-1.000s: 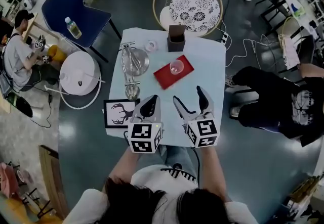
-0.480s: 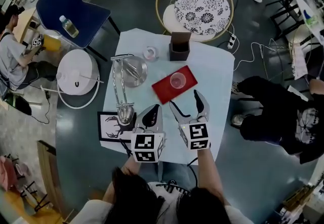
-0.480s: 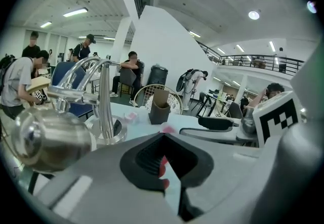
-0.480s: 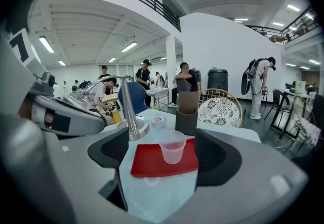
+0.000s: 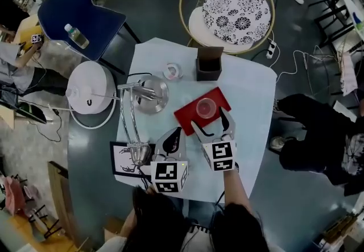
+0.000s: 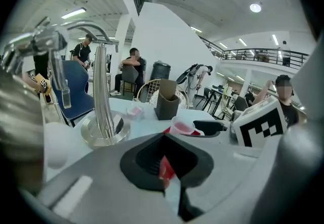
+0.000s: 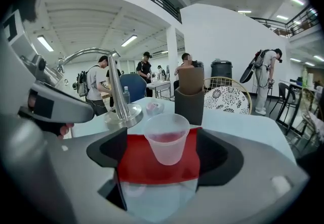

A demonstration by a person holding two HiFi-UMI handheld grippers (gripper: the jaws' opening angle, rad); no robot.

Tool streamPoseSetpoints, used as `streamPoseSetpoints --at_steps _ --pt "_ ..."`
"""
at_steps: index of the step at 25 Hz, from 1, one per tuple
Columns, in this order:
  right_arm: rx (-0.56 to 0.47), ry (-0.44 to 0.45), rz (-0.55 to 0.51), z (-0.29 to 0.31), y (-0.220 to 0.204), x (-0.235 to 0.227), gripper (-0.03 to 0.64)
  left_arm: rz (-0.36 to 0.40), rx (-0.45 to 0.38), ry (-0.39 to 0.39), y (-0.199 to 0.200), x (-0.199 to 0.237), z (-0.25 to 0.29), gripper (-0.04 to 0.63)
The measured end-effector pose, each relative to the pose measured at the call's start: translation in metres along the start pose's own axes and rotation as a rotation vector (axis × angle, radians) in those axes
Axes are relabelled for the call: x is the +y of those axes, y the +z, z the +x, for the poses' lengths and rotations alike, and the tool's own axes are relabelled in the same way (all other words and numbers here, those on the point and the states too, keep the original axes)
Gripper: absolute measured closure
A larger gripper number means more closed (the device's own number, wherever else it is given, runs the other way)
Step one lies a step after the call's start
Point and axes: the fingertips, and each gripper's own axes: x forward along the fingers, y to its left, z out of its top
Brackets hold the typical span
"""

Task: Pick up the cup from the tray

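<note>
Lift not yet begun. Clear cup [image 5: 205, 108] upright on red tray [image 5: 186, 116], centre frame. Just below, right gripper [image 5: 210, 119], jaws just opened wide, gripping nothing. Lower left, left gripper [image 5: 174, 133] closed, empty.

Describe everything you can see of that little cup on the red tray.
The cup is small, translucent plastic, tapering toward its base, pinkish inside. It stands upright, mouth up, on the red tray, touching nothing else. The right gripper, whose jaws have just been opening, faces it with both jaws wide apart, clear of its sides.
</note>
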Motion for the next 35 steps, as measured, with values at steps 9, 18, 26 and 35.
streamPoseSetpoints --at_steps 9,18,26,35 --pt "-0.019 0.014 0.014 0.030 -0.004 -0.012 0.184 0.008 0.019 0.024 -0.009 0.008 0.013 0.595" --pt "-0.013 0.016 0.010 0.042 0.000 -0.011 0.271 0.029 0.054 0.027 -0.020 0.009 0.021 0.595" --pt "-0.024 0.030 -0.028 0.033 0.008 -0.010 0.293 0.014 0.053 0.027 -0.022 0.007 0.023 0.595" --pt "-0.038 0.013 -0.069 -0.001 0.021 -0.010 0.295 0.076 0.044 -0.002 -0.016 -0.015 0.012 0.595"
